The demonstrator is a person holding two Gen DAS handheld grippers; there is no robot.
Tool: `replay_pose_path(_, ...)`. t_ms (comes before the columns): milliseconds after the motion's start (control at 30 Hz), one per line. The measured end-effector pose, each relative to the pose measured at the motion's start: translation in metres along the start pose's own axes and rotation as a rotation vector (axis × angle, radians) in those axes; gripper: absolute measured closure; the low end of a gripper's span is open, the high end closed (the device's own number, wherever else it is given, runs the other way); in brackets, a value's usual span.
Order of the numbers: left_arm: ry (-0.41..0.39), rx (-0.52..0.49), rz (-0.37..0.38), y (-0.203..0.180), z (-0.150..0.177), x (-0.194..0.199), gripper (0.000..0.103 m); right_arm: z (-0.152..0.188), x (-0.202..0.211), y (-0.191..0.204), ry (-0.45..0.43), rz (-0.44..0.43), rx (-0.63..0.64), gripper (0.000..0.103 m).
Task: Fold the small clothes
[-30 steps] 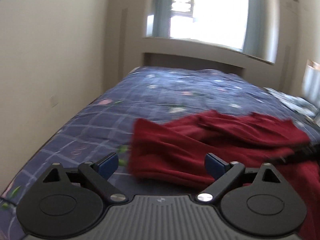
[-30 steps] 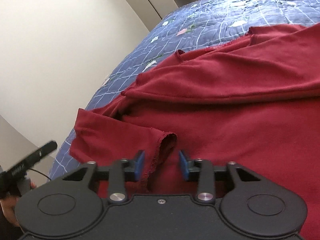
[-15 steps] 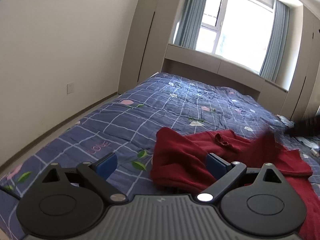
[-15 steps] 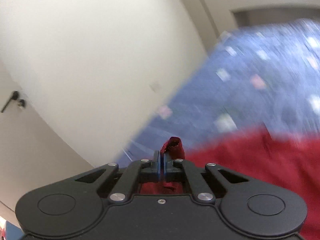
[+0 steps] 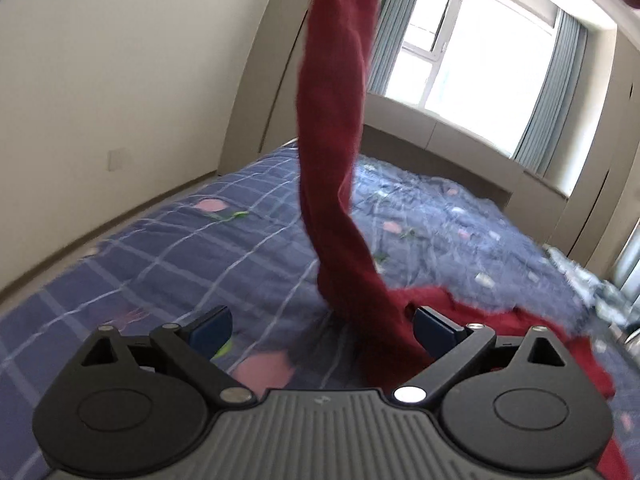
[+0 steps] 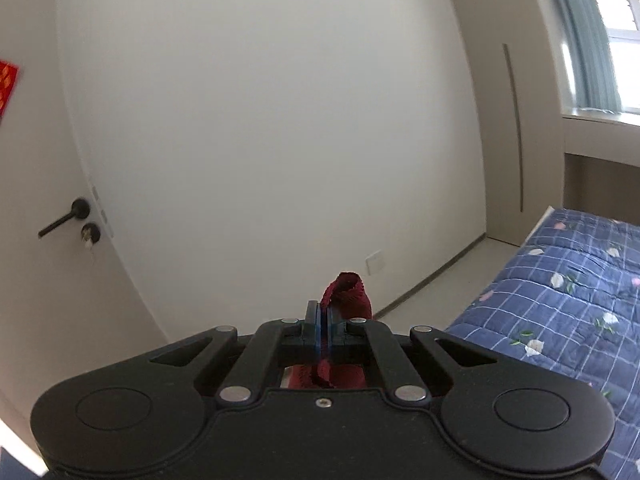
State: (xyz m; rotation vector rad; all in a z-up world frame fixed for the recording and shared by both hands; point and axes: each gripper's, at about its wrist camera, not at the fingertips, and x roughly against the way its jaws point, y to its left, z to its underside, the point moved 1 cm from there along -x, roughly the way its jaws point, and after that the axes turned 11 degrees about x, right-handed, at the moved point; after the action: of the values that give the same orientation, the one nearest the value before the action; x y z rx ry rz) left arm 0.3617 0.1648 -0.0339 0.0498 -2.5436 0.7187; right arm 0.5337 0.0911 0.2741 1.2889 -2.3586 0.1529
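Left wrist view: red garment (image 5: 336, 128) hangs in a stretched column above the blue checked bedspread (image 5: 180, 256), lower part bunched on it. Left gripper (image 5: 322, 326) stands apart, cloth beside its right finger. Right gripper (image 6: 322, 320) is clamped on a red fold.

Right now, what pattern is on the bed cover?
Blue with a pale grid and scattered flowers on the bed cover; clearest in left wrist view.

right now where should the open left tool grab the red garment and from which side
Grip the hanging strand of the red garment low down, just above the bedspread. The right tool pinches its end and holds it up as a narrow, taut column. That column already runs between the open left tool fingers, nearer the right-hand one, so probably ease straight forward and close across it.
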Motion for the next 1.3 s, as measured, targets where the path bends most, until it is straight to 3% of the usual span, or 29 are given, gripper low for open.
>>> replay_pose_path(200, -0.033, 0.017, 0.036, -0.005, -0.015, -0.031, 0.005, 0.000, 0.012, -0.003, 0.002, -0.002, 0.030, 0.102)
replay_pose_path(267, -0.037, 0.026, 0.036, -0.001, -0.019, -0.034, 0.012, 0.006, 0.018, -0.010, -0.007, 0.004, 0.027, 0.102)
replay_pose_path(367, -0.041, 0.035, 0.016, -0.001, -0.022, -0.037, 0.039, 0.018, 0.029, -0.025, -0.023, 0.021, 0.011, 0.102)
replay_pose_path(400, -0.039, 0.033, 0.001, -0.002, -0.022, -0.038, 0.055, 0.023, 0.032, -0.032, -0.028, 0.033, 0.011, 0.102)
replay_pose_path(433, -0.037, 0.026, -0.012, -0.003, -0.021, -0.039, 0.064, 0.028, 0.036, -0.039, -0.032, 0.047, 0.011, 0.102)
replay_pose_path(600, -0.091, -0.064, -0.082, -0.021, -0.020, -0.042, 0.068, 0.068, 0.079, -0.090, -0.065, 0.109, -0.054, 0.102)
replay_pose_path(700, -0.150, -0.203, -0.160, -0.047, -0.012, -0.042, 0.082, 0.111, 0.121, -0.130, -0.079, 0.176, -0.097, 0.102)
replay_pose_path(733, -0.165, -0.258, -0.187, -0.055, -0.007, -0.043, 0.082, 0.132, 0.135, -0.144, -0.068, 0.198, -0.127, 0.102)
replay_pose_path(833, -0.154, -0.370, -0.190, -0.079, 0.010, -0.047, 0.082, 0.196, 0.171, -0.178, -0.019, 0.271, -0.201, 0.102)
replay_pose_path(1067, -0.004, -0.483, -0.032, -0.108, 0.052, -0.054, 0.073, 0.346, 0.219, -0.225, 0.096, 0.346, -0.429, 0.101)
replay_pose_path(1200, 0.075, -0.501, 0.025, -0.108, 0.062, -0.048, 0.038, 0.398, 0.219, -0.225, 0.124, 0.339, -0.492, 0.101)
replay_pose_path(1300, 0.129, -0.450, 0.057, -0.098, 0.059, -0.038, 0.022, 0.416, 0.212, -0.225, 0.128, 0.329, -0.510, 0.101)
